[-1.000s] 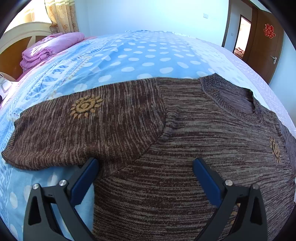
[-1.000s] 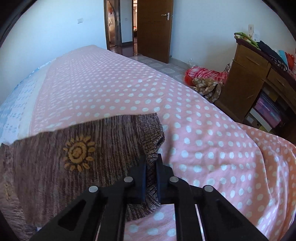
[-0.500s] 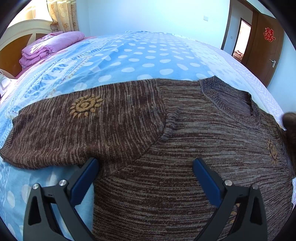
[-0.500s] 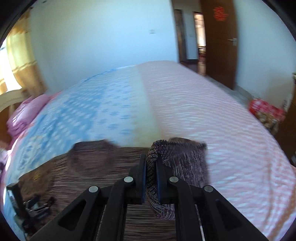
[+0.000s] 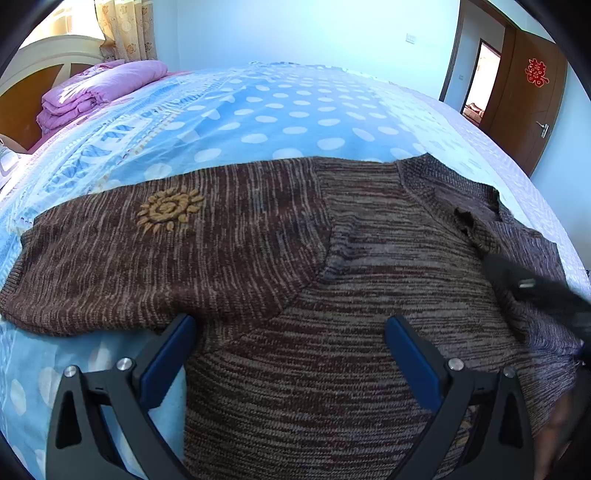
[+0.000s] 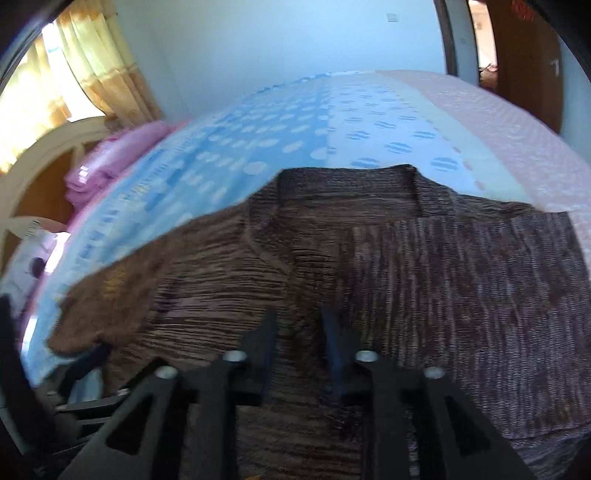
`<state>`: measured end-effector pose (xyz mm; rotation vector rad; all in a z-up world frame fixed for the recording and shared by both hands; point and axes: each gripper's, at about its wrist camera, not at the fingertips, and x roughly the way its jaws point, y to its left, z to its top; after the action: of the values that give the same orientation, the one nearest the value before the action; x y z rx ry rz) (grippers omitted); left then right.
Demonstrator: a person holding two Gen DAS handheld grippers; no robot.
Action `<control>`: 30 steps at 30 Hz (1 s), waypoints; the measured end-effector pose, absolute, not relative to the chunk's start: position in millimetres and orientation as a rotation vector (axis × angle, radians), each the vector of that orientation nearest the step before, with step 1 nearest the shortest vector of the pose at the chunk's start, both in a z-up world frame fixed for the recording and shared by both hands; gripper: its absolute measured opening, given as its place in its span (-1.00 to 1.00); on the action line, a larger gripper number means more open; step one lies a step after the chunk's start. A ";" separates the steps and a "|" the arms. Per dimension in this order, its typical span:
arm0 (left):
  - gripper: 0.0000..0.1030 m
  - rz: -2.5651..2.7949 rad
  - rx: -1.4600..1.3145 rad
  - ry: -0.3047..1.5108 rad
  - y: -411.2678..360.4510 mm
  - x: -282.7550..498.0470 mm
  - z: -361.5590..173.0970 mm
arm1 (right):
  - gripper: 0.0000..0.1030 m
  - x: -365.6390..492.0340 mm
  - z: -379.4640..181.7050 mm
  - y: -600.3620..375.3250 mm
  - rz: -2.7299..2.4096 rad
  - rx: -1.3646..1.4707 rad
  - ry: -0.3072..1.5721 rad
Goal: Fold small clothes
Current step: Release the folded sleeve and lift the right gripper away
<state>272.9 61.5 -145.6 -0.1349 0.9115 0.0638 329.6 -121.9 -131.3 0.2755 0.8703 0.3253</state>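
Folded pink-lilac quilt (image 5: 99, 88), at the far left by the cream and wood headboard (image 5: 33, 74), with yellow patterned curtains (image 5: 125, 33) behind. Blue bedsheet with white polka dots (image 5: 280, 110), covering the bed, turning pale pink toward the right side. Small brown marled knit sweater (image 5: 295, 280), lying flat on the sheet, its left sleeve (image 5: 122, 258) stretched out sideways and bearing a tan embroidered sun motif (image 5: 168, 214); ribbed neckline (image 5: 476, 206) at the far right edge; right sleeve (image 6: 498, 280) folded inward over the body. Left gripper (image 5: 290, 336), black with blue pads, fingers spread wide over the sweater's lower body, holding nothing. Right gripper (image 6: 297, 332), fingers parted with a gap between, hovering over the sweater's middle, nothing between them; image blurred. Brown wooden door (image 5: 532, 96) with a red paper emblem, far right.
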 end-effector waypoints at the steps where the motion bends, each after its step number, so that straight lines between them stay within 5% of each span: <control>1: 1.00 0.063 -0.136 0.911 61.5 272.8 -145.6 | -0.13 322.9 -123.8 -130.7 0.389 0.341 0.847; 5: 1.00 0.066 -0.132 0.911 61.3 272.9 -145.5 | -0.16 295.6 -94.6 -165.2 0.229 0.306 0.699; 7: 1.00 0.066 -0.131 0.910 60.7 272.8 -145.6 | -0.60 298.4 -99.3 -167.0 0.190 0.265 0.727; 9: 1.00 0.066 -0.132 0.910 61.0 272.9 -145.6 | -0.67 303.4 -111.3 -156.3 0.198 0.237 0.781; 14: 1.00 0.066 -0.131 0.911 61.0 272.9 -145.8 | -0.64 301.8 -148.7 -115.8 0.321 0.223 0.901; 30: 1.00 0.061 -0.139 0.912 60.5 273.5 -145.5 | -0.61 271.8 -133.7 -104.2 0.425 0.194 0.922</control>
<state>273.5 60.5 -145.5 -0.1385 0.9118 0.0606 271.8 -104.2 -133.7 0.1936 0.9223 0.4246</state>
